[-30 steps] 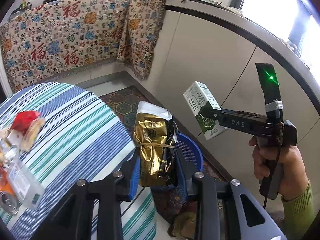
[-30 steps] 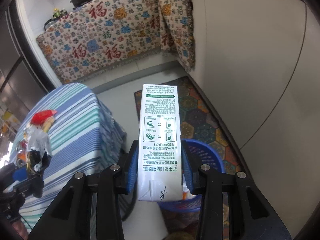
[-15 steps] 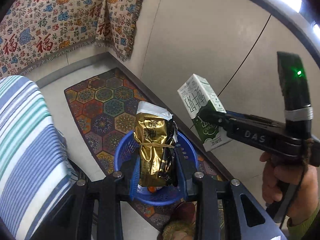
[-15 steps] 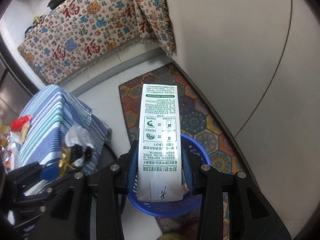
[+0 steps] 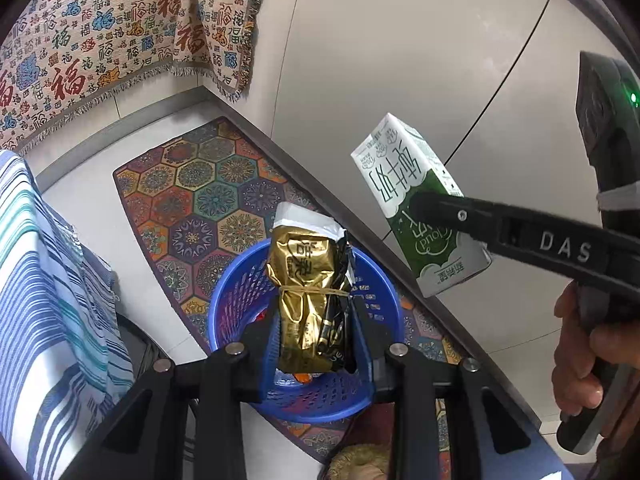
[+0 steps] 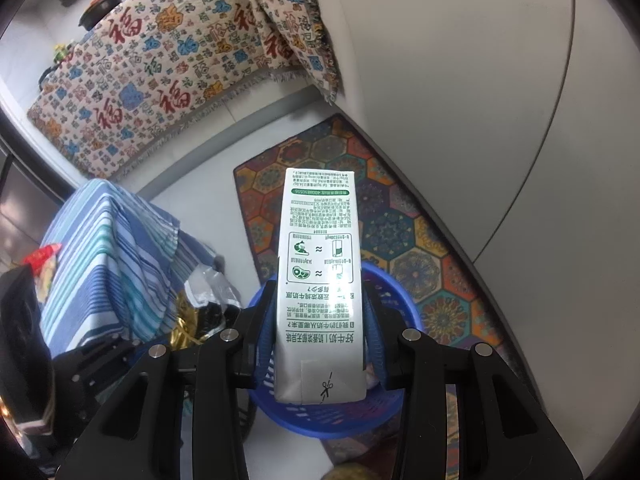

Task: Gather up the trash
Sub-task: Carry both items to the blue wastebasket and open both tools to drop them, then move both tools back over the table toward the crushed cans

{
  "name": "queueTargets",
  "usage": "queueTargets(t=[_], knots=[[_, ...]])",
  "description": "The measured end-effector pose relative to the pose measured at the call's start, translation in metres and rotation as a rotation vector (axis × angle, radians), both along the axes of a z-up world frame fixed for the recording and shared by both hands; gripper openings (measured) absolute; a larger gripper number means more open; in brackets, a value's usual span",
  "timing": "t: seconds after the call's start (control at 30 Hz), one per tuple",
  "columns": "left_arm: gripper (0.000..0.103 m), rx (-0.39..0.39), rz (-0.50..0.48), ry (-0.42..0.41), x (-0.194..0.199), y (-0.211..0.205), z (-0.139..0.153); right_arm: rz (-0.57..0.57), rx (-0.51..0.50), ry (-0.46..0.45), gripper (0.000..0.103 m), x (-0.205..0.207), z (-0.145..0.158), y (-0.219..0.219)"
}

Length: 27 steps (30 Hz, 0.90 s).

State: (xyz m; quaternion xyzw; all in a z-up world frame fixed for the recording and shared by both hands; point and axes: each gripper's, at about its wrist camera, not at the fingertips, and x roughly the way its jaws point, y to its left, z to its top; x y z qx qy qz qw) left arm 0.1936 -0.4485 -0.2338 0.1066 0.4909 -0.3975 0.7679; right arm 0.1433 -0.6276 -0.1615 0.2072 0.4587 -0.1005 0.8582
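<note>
My left gripper (image 5: 316,332) is shut on a crumpled gold foil bag (image 5: 306,296) tied with a band, held just above a blue plastic basket (image 5: 236,300) on the floor. My right gripper (image 6: 320,344) is shut on a white and green milk carton (image 6: 320,280), also over the blue basket (image 6: 400,300). In the left wrist view the carton (image 5: 412,208) hangs to the right of the basket in the right gripper (image 5: 424,208), with a hand (image 5: 580,360) on its handle. The gold bag (image 6: 188,328) shows at lower left in the right wrist view.
The basket stands on a patterned hexagon rug (image 5: 200,200) beside pale cabinet doors (image 5: 420,60). A table under a blue striped cloth (image 5: 44,300) is to the left, with wrappers (image 6: 40,264) on it. A patterned throw (image 5: 100,40) hangs behind.
Both grippers swung away from the table and dropped toward the floor with their loads. The basket went from the lower edge to right beneath the bag and carton.
</note>
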Motion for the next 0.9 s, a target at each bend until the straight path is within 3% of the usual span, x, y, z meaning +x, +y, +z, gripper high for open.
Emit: queueTargets(t=[0.1, 0.17, 0.2, 0.23, 0.3, 0.47, 0.6, 0.9], knots=[[0.033, 0.009, -0.013, -0.01, -0.002, -0.004, -0.005, -0.007, -0.001, -0.005, 0.043, 0.003, 0.0, 0.001], [0.037, 0.016, -0.014, -0.019, -0.002, -0.007, -0.009, -0.013, 0.006, -0.012, 0.052, 0.004, -0.001, 0.0], [0.043, 0.019, -0.013, -0.017, -0.001, -0.007, -0.012, -0.018, 0.012, -0.015, 0.064, 0.004, -0.002, 0.0], [0.055, 0.027, -0.014, -0.007, 0.0, -0.009, -0.016, -0.026, 0.014, -0.02, 0.067, 0.003, -0.001, -0.001], [0.066, 0.032, -0.015, 0.01, 0.003, -0.009, -0.021, -0.032, 0.026, -0.025, 0.067, 0.002, 0.0, -0.004], [0.067, 0.021, -0.007, 0.023, 0.003, -0.01, -0.026, -0.067, 0.001, -0.065, 0.067, -0.005, 0.011, -0.008], [0.067, -0.005, 0.017, 0.029, 0.0, -0.002, -0.014, -0.081, -0.047, -0.094, 0.067, -0.01, 0.022, -0.004], [0.067, -0.062, 0.066, -0.053, -0.049, 0.065, 0.056, -0.025, -0.244, -0.156, 0.071, -0.015, 0.056, 0.038]])
